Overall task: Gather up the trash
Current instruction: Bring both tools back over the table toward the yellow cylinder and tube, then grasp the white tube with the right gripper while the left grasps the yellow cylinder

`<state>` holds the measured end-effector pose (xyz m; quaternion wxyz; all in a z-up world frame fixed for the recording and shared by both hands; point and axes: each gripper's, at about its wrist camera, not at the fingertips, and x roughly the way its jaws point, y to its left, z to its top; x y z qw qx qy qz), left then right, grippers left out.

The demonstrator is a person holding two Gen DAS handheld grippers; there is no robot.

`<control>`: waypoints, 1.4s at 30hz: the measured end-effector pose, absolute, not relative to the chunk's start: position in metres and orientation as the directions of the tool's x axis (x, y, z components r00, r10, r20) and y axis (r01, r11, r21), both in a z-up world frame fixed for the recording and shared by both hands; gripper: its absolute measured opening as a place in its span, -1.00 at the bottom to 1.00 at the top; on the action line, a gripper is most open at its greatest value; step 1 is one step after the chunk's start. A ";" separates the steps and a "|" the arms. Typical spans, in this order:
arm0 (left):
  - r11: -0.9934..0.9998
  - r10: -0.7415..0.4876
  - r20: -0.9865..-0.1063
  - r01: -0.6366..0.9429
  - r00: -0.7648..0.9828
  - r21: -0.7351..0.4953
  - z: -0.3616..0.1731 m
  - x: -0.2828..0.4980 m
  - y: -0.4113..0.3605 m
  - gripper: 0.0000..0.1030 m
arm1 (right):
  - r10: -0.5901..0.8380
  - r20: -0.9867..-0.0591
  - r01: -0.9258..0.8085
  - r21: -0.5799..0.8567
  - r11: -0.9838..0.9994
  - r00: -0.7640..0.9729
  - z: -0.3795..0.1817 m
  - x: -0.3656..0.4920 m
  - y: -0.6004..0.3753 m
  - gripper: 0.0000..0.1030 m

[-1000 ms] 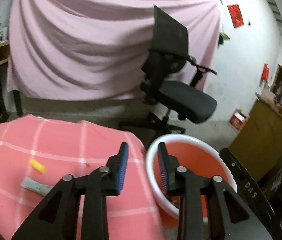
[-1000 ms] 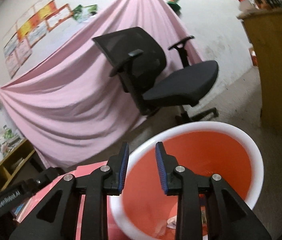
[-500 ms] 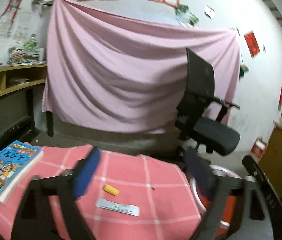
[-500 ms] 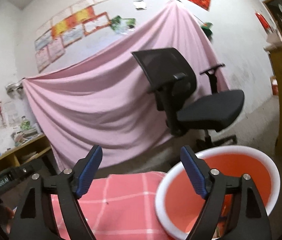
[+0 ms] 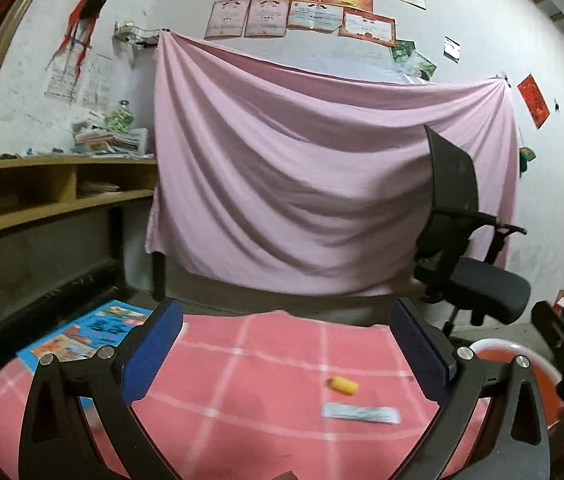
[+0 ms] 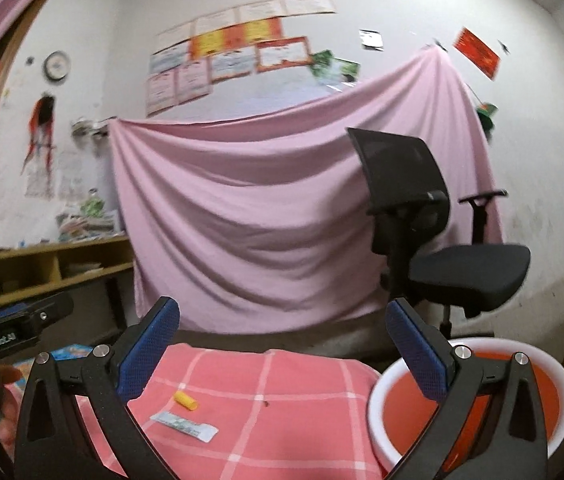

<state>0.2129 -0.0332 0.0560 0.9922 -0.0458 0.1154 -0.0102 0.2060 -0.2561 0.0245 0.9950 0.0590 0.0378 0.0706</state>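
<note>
Two pieces of trash lie on the pink checked tablecloth: a small yellow piece and a flat white wrapper just in front of it. The right wrist view shows the same yellow piece and wrapper. My left gripper hovers short of them, jaws wide and still opening, nothing between them. My right gripper is likewise opening and holds nothing. The red bin with a white rim stands off the table's right end, under my right gripper's right finger.
A colourful book lies at the table's far left corner. A black office chair stands behind the bin before a hung pink sheet. Wooden shelves run along the left wall. A hand grips the left gripper's handle.
Both grippers swung left from over the bin to face the table. Their jaws, narrowly apart a second ago, have spread wide. The trash on the cloth now sits ahead of both.
</note>
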 end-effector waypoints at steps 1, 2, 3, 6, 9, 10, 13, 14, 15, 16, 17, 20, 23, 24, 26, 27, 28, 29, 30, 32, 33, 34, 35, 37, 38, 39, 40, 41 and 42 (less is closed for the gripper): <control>0.997 -0.017 -0.222 -0.001 0.975 -0.079 0.053 0.211 -0.029 0.96 | 0.151 -0.064 -0.144 0.110 0.983 0.986 0.024 0.205 -0.253 1.00; 0.998 -0.007 -0.220 -0.008 0.976 -0.067 0.048 0.210 -0.026 0.96 | 0.157 -0.063 -0.150 0.100 0.984 0.986 0.024 0.205 -0.250 1.00; 0.998 0.000 -0.221 -0.013 0.975 -0.055 0.045 0.210 -0.024 0.96 | 0.168 -0.066 -0.162 0.089 0.983 0.984 0.023 0.207 -0.246 1.00; 0.999 0.027 -0.240 -0.036 0.970 -0.034 0.032 0.213 -0.018 0.96 | 0.189 -0.100 -0.184 0.061 0.981 0.977 0.021 0.213 -0.237 1.00; 0.998 0.025 -0.291 -0.042 0.956 -0.051 0.023 0.223 -0.010 0.96 | 0.198 -0.196 -0.197 0.022 0.980 0.961 0.015 0.230 -0.225 1.00; 0.997 0.028 -0.305 -0.048 0.952 -0.059 0.022 0.226 -0.008 0.96 | 0.200 -0.237 -0.203 0.013 0.979 0.951 0.012 0.237 -0.221 1.00; 0.994 0.041 -0.367 -0.075 0.929 -0.077 0.015 0.236 -0.003 0.96 | 0.201 -0.365 -0.222 -0.015 0.975 0.909 0.002 0.259 -0.208 1.00; 0.994 0.031 -0.385 -0.070 0.922 -0.089 0.013 0.239 -0.001 0.96 | 0.208 -0.390 -0.233 -0.018 0.972 0.897 -0.002 0.262 -0.205 1.00; 0.993 0.022 -0.401 -0.067 0.916 -0.099 0.011 0.241 -0.001 0.96 | 0.226 -0.417 -0.256 -0.016 0.966 0.880 -0.005 0.266 -0.202 1.00; 0.992 0.016 -0.420 -0.067 0.907 -0.107 0.008 0.244 0.000 0.96 | 0.238 -0.431 -0.271 -0.015 0.963 0.871 -0.006 0.267 -0.201 1.00; 0.992 0.013 -0.433 -0.067 0.901 -0.111 0.006 0.246 0.001 0.96 | 0.249 -0.445 -0.285 -0.014 0.959 0.860 -0.008 0.269 -0.199 1.00; 0.990 0.000 -0.471 -0.065 0.882 -0.123 0.003 0.252 0.002 0.96 | 0.268 -0.491 -0.317 -0.019 0.948 0.829 -0.014 0.273 -0.193 1.00; 0.988 -0.004 -0.524 -0.077 0.852 -0.134 -0.002 0.261 0.005 0.96 | 0.276 -0.563 -0.347 -0.020 0.938 0.779 -0.023 0.282 -0.187 0.96; 0.987 -0.015 -0.548 -0.074 0.837 -0.141 -0.005 0.265 0.005 0.96 | 0.284 -0.586 -0.361 -0.015 0.933 0.759 -0.027 0.285 -0.185 0.89; 0.985 -0.057 -0.592 -0.053 0.804 -0.166 -0.011 0.274 0.009 0.96 | 0.305 -0.625 -0.390 0.001 0.921 0.719 -0.033 0.291 -0.181 0.76; 0.983 -0.083 -0.609 -0.036 0.789 -0.181 -0.014 0.278 0.009 0.96 | 0.322 -0.640 -0.409 0.013 0.913 0.698 -0.035 0.293 -0.178 0.64; 0.980 -0.113 -0.628 -0.017 0.770 -0.198 -0.017 0.283 0.010 0.96 | 0.343 -0.658 -0.433 0.029 0.901 0.670 -0.038 0.295 -0.176 0.59; 0.978 -0.134 -0.647 -0.006 0.751 -0.210 -0.020 0.287 0.009 0.96 | 0.353 -0.672 -0.447 0.037 0.894 0.651 -0.040 0.297 -0.174 0.50; 0.976 -0.150 -0.661 0.002 0.735 -0.219 -0.022 0.290 0.009 0.95 | 0.364 -0.693 -0.463 0.048 0.885 0.623 -0.043 0.300 -0.171 0.43; 0.972 -0.174 -0.689 0.012 0.704 -0.233 -0.027 0.298 0.009 0.95 | 0.371 -0.724 -0.479 0.063 0.875 0.582 -0.049 0.305 -0.168 0.39; 0.973 -0.173 -0.700 0.010 0.693 -0.231 -0.029 0.301 0.009 0.95 | 0.370 -0.738 -0.483 0.068 0.873 0.565 -0.052 0.307 -0.167 0.37; 0.974 -0.172 -0.713 0.007 0.680 -0.228 -0.031 0.305 0.010 0.94 | 0.367 -0.752 -0.484 0.072 0.872 0.548 -0.054 0.310 -0.167 0.35; 0.974 -0.172 -0.722 0.006 0.670 -0.227 -0.032 0.308 0.009 0.94 | 0.359 -0.768 -0.482 0.074 0.873 0.531 -0.058 0.312 -0.165 0.28; 0.975 -0.171 -0.730 0.006 0.661 -0.222 -0.033 0.311 0.009 0.94 | 0.364 -0.771 -0.481 0.086 0.872 0.522 -0.058 0.313 -0.167 0.15; 0.975 -0.172 -0.731 0.007 0.661 -0.222 -0.033 0.312 0.009 0.94 | 0.369 -0.769 -0.480 0.093 0.872 0.521 -0.058 0.312 -0.169 0.00; 0.975 -0.172 -0.732 0.009 0.660 -0.221 -0.033 0.313 0.009 0.94 | 0.374 -0.768 -0.479 0.100 0.872 0.520 -0.058 0.312 -0.170 -0.17; 0.976 -0.171 -0.734 0.011 0.657 -0.217 -0.033 0.314 0.008 0.94 | 0.377 -0.768 -0.480 0.104 0.871 0.518 -0.057 0.312 -0.170 -0.23; 0.977 -0.167 -0.738 0.012 0.653 -0.211 -0.034 0.315 0.007 0.94 | 0.379 -0.768 -0.481 0.106 0.870 0.516 -0.057 0.312 -0.171 -0.29; 0.979 -0.163 -0.742 0.013 0.650 -0.204 -0.035 0.316 0.006 0.94 | 0.377 -0.768 -0.481 0.103 0.871 0.518 -0.057 0.310 -0.171 -0.37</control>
